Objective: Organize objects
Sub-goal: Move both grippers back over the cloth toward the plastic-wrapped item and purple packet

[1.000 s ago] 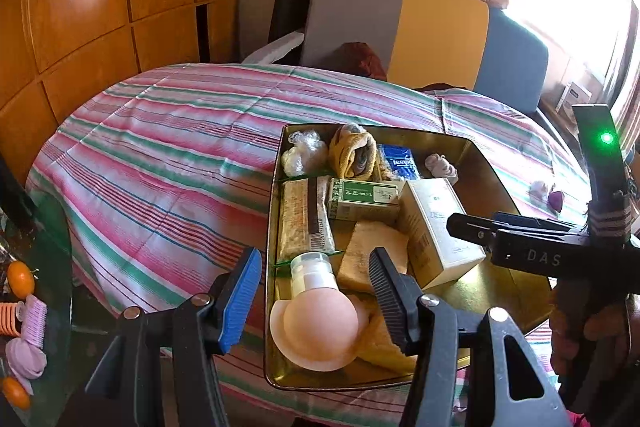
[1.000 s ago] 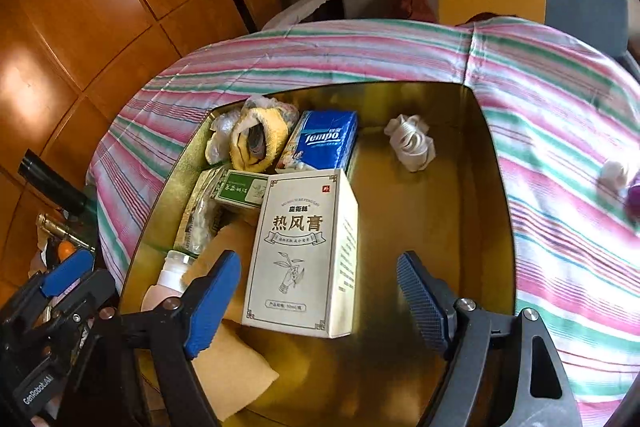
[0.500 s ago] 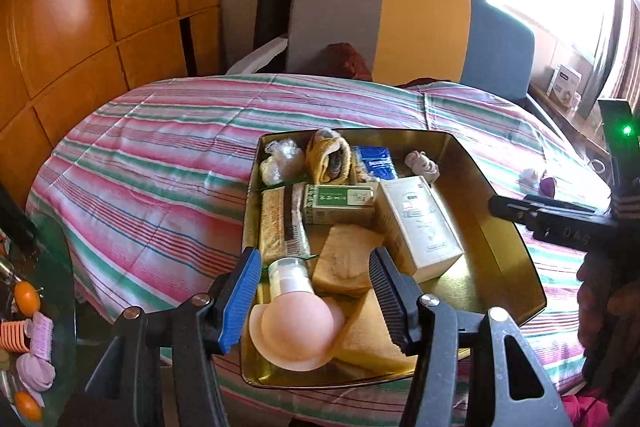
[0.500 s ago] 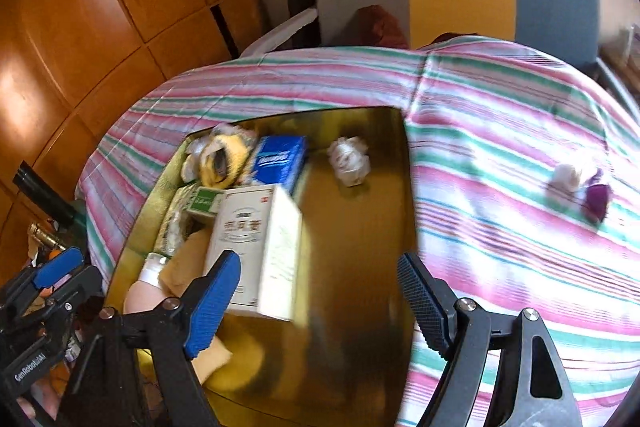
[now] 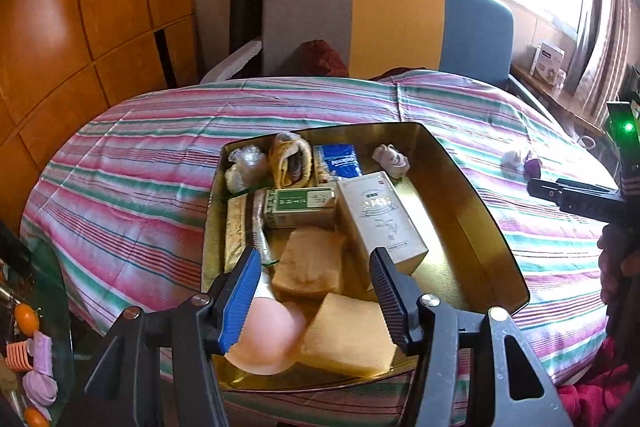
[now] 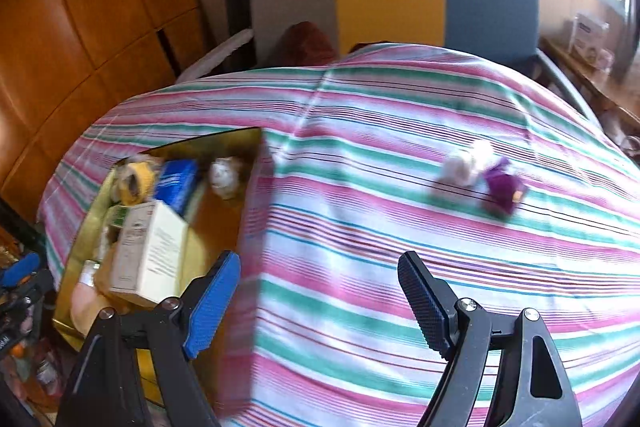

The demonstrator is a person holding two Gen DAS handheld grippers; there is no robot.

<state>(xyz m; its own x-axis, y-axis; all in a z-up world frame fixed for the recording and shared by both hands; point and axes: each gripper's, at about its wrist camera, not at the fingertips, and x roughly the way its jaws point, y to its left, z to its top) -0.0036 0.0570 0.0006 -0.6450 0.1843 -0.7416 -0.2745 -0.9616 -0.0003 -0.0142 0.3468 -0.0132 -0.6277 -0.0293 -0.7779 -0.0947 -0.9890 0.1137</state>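
Right gripper (image 6: 320, 303) tilted down (fingers apart)

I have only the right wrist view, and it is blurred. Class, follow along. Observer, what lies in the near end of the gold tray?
Observer: A yellow sponge lies flat in the near end of the gold tray, beside a round pink puff.
Operator: Is the white box lying flat or standing?
Observer: The white box lies on its back, label up, next to a green box.
Operator: Does the left gripper hold anything?
Observer: No. The left gripper is open above the tray's near end, nothing between its pads.
Operator: And my own gripper?
Observer: The right gripper shows at the right edge, out over the striped cloth, off the tray.
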